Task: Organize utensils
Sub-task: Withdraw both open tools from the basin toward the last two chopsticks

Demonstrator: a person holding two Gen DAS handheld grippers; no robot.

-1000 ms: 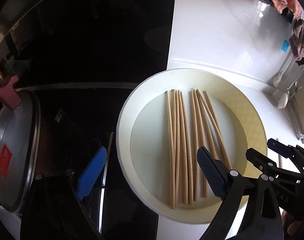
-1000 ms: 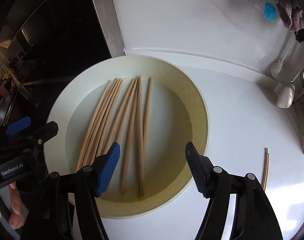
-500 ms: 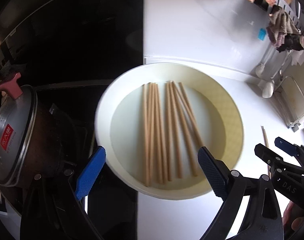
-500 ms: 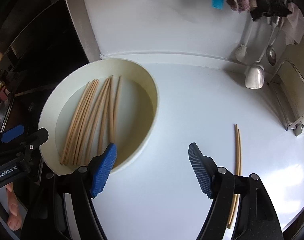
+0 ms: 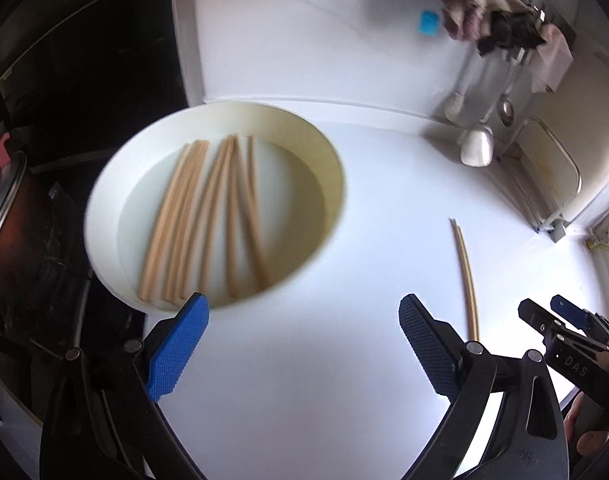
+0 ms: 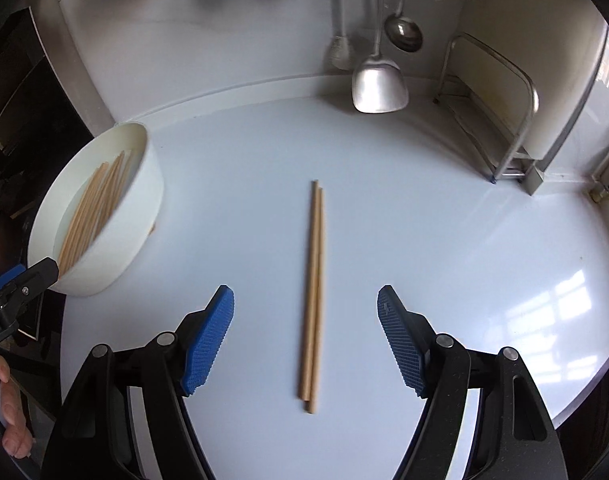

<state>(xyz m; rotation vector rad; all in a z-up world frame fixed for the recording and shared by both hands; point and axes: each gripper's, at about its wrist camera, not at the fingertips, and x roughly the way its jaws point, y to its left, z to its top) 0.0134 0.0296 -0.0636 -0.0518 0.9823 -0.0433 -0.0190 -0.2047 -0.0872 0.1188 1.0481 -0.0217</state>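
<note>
- Right gripper (image 6: 305, 338): jaws wide apart, having just been opening; nothing gripped. It angles steeply down at the counter, its blue pads (image 6: 208, 342) low in the frame on either side of the pair of chopsticks (image 6: 314, 300), clear of them.
- Pair of chopsticks: two counted, lying flat and touching side by side on the white counter (image 6: 444, 240), running from frame centre toward the bottom edge.
- Left gripper (image 5: 302, 346): jaws wide apart, empty, tilted down over bare counter at the bottom of its frame. The left pad (image 5: 176, 354) overlaps the near rim of the bowl (image 5: 104, 184) in the picture; contact cannot be judged.
- Bowl: one, round, cream-white, upper left of the left wrist view, at the counter's edge beside a dark stove (image 5: 84, 60). Loose chopsticks (image 5: 208, 220) lie on its bottom; motion blur allows only a rough count of eight.
- In the left wrist view the pair lies at right centre, well apart from the bowl.
- Hanging utensils, top right of the right wrist view: one flat spatula (image 6: 378, 82), one ladle (image 6: 403, 32), one pale utensil (image 6: 341, 52).
- A person's fingers (image 6: 12, 412) show at the lower left edge.
</note>
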